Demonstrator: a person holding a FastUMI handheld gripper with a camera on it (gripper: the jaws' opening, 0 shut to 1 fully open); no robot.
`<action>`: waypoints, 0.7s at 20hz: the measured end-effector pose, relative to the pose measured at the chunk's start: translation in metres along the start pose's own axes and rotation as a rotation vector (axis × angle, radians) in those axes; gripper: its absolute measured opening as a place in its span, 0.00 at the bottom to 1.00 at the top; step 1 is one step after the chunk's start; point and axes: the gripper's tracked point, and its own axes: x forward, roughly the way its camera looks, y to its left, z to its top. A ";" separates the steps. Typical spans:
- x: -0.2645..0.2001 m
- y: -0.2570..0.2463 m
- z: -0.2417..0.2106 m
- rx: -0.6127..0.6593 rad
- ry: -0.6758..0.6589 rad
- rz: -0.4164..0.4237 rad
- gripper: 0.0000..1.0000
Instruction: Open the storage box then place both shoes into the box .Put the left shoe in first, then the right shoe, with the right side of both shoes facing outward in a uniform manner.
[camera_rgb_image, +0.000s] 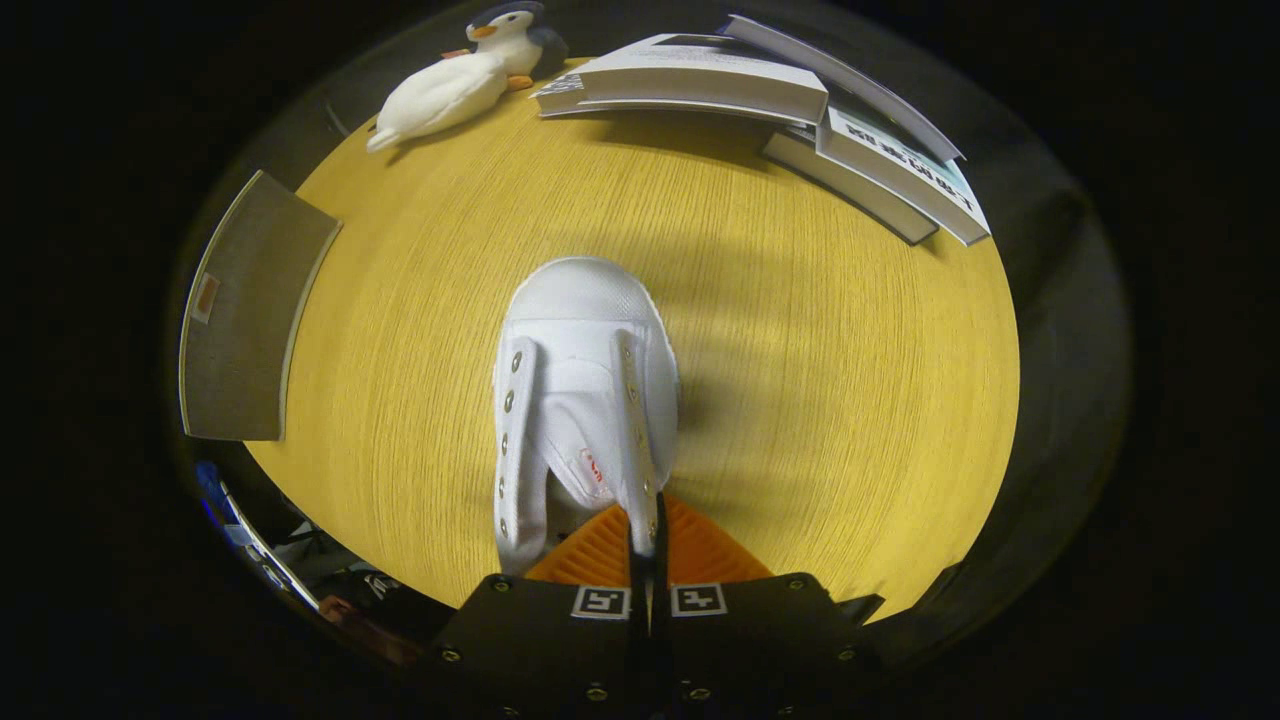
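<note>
**Shoe pinched by its eyelet flap above the table**

Sneaker, white canvas and unlaced, hangs just ahead of the gripper, toe pointing away toward the stacked books at the far side of the round yellow table. The fingers are closed almost together, and both press on the right-hand eyelet flap near the shoe's opening, so the hold is a thin pinch of fabric rather than a grasp on the body. A plush penguin lies near the table's far edge, to the left of the books. A flat grey panel sits at the table's left edge; it may be part of the storage box, but I cannot tell. Whether this is the left or right shoe is not clear either.

Judging from the task, the step in hand is carrying this shoe to the box. A pinch on a soft flap lets the shoe swing and twist, so the carry probably wants to be slow and level, with the pressure held firm. It seems wise to settle the sole down before releasing, and to check that the shoe's right side faces outward first.
</note>
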 end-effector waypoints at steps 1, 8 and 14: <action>-0.003 0.000 -0.001 -0.004 0.003 0.000 0.01; -0.063 0.034 0.024 -0.015 -0.061 0.085 0.01; -0.135 0.094 0.079 -0.146 -0.181 0.128 0.01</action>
